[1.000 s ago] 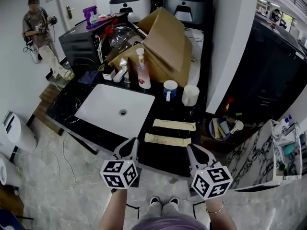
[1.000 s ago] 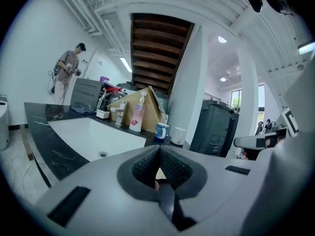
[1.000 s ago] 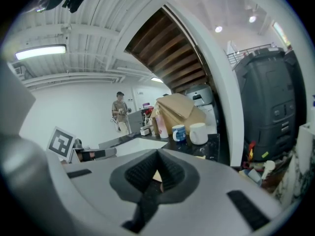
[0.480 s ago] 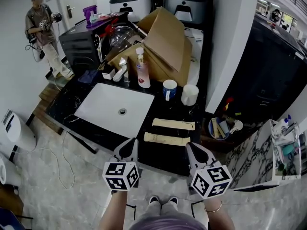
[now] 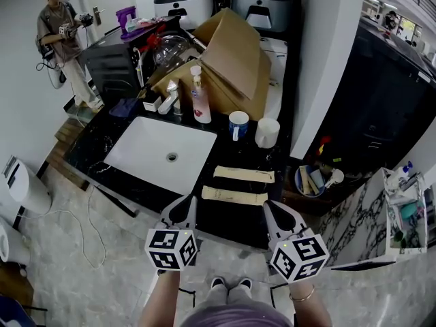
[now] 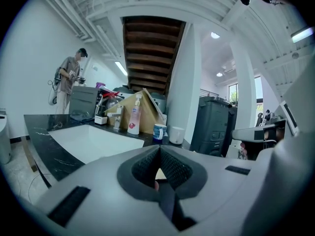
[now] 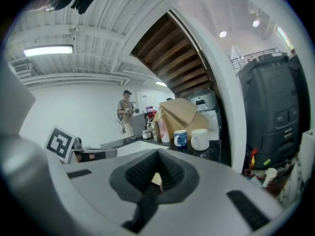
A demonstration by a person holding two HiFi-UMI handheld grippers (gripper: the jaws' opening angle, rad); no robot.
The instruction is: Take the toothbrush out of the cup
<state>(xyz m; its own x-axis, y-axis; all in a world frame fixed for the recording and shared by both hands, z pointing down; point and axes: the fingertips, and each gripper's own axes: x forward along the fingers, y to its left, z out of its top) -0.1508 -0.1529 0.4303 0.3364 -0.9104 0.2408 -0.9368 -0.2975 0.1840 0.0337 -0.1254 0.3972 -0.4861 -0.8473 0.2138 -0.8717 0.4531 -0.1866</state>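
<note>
Holding left tongs (image 5: 185, 204) and right tongs (image 5: 270, 208) fully closed on nothing, at near edge of black stone surface (image 5: 228, 218). Right of white rectangular sink (image 5: 146, 148), further back: blue-and-white mug (image 5: 238, 125) beside plain white cup (image 5: 267, 133); toothbrush not discernible.

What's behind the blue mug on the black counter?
Flattened cardboard sheets lean just behind the blue mug, a pump bottle to its left. Whatever stands behind the cardboard is covered.
</note>
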